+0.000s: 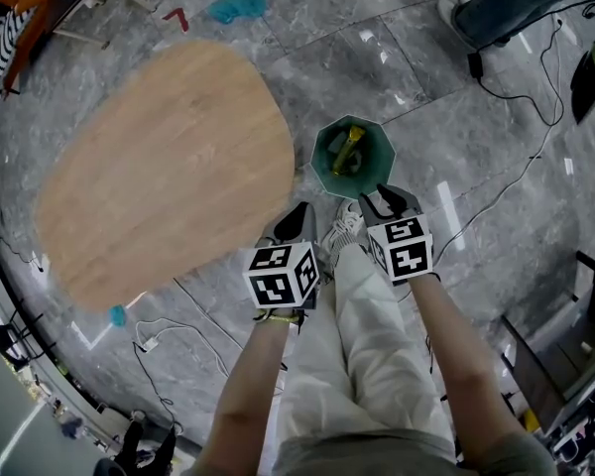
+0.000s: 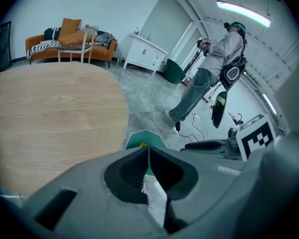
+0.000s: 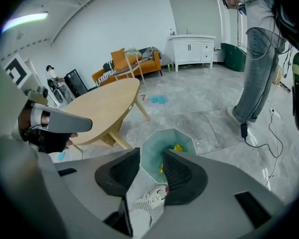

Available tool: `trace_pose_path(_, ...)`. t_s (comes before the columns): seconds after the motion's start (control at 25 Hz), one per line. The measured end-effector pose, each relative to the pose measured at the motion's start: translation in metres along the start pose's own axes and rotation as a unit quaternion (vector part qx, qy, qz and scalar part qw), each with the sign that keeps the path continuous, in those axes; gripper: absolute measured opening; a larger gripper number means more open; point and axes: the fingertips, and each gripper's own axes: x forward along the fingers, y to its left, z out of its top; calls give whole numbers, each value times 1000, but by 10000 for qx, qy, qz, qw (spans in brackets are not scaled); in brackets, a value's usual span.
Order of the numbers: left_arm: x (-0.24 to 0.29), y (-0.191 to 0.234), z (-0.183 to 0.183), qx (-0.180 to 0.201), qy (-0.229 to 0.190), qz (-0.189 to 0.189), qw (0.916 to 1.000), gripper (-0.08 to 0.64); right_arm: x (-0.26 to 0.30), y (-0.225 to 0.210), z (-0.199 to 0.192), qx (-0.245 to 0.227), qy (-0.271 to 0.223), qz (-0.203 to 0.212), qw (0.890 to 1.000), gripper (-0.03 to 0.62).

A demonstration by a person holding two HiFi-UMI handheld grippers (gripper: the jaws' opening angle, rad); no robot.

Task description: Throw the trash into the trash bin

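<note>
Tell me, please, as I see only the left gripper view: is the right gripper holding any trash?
Observer: No. The right gripper has its jaws apart with nothing between them, and it points at the bin.
Operator: Is anything lying on the floor?
Observer: A blue scrap lies beyond the far side of the table.
Operator: Anything else?
Observer: A smaller blue piece lies by the table's near edge.

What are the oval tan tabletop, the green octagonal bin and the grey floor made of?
Oval tan tabletop: likely wood or laminate, matt, visible grain. Green octagonal bin: probably plastic, smooth walls. Grey floor: polished stone-look tiles, veined, glossy reflections.
</note>
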Motion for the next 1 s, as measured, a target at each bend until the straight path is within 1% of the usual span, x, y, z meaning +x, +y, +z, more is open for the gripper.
trace_pose_path(0.36,-18,-4,1,48,-116,-99,9999,11,-17,19,12,-67,-273,-4,9996,123)
trace_pose_path(0.72,-48,-3,-7,70,-249,-161,9995,11,-43,53,23,-87,-697,80,9975,114)
trace_pose_path(0.8,-56,-4,-10,79,-279,-176,9994,11,-49,62,24,-97,-779,107,9969,106)
trace_pose_path(1.0,-79,-2,-20,51,-354,-158,9992,11,-65,82,23,-114,-945,145,9954,60)
